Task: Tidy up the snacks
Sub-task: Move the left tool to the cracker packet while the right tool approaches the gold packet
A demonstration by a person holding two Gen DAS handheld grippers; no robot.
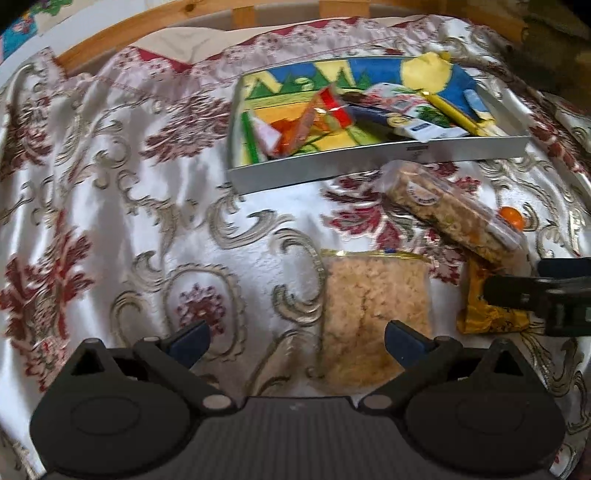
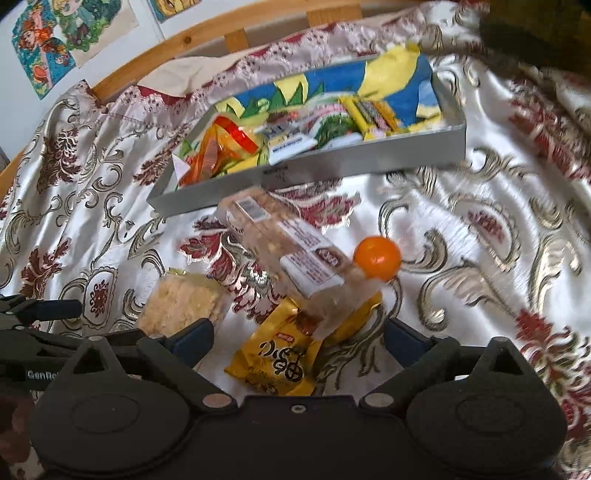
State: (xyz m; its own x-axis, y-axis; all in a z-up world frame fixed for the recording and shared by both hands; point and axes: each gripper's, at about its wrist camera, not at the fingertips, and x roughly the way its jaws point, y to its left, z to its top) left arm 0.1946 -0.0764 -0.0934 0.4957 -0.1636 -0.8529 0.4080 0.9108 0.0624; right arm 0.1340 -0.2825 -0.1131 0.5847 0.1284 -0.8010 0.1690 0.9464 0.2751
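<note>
My left gripper (image 1: 297, 339) hangs open over the bedspread. A clear pack of puffed-rice cake (image 1: 373, 314) lies by its right finger, untouched. My right gripper (image 2: 299, 338) is open too, and a yellow snack packet (image 2: 273, 358) lies between its fingers without the pads pressing it. A long clear-wrapped nut bar (image 2: 284, 251) rests slanted across that packet's far end. An orange ball (image 2: 376, 258) sits beside the bar. Beyond stands a grey tray (image 1: 332, 166) with a colourful liner, holding several wrapped snacks. The same tray (image 2: 314, 166) shows in the right wrist view.
Everything lies on a white bedspread (image 1: 129, 221) with red and gold patterns, creased in places. A wooden bed rail (image 2: 177, 40) runs behind the tray, with drawings (image 2: 44, 40) on the wall above. A dark object (image 2: 535, 33) sits at the far right.
</note>
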